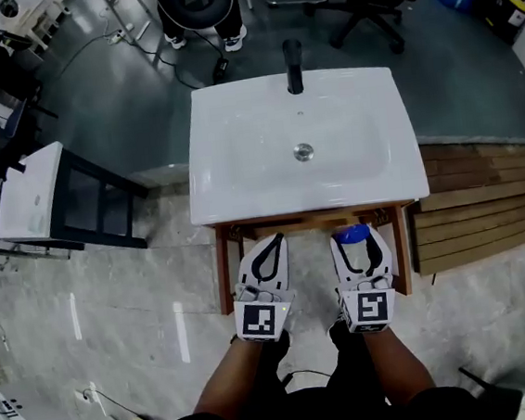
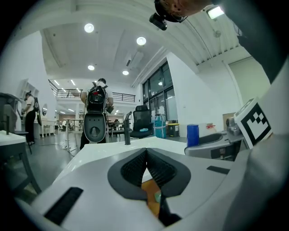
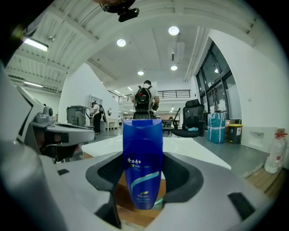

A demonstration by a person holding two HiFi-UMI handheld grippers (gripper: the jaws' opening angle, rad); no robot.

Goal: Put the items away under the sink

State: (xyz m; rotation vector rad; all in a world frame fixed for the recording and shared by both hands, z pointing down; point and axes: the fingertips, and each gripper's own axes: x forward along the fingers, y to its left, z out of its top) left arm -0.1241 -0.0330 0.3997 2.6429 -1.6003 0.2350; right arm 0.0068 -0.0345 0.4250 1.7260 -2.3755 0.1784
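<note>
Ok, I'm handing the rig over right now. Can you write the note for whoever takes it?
Left gripper: jaws together, nothing in them.
Right gripper: shut on the blue bottle.
Both are side by side in front of the wooden stand, just below the front edge of the sink.
Done: bottle is in hand.
Left: put it in under the sink and let go.
No other items to stow show in these views.

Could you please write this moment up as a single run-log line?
left gripper: shut, empty | right gripper: shut on blue shampoo bottle, upright | place: both in front of white sink
</note>
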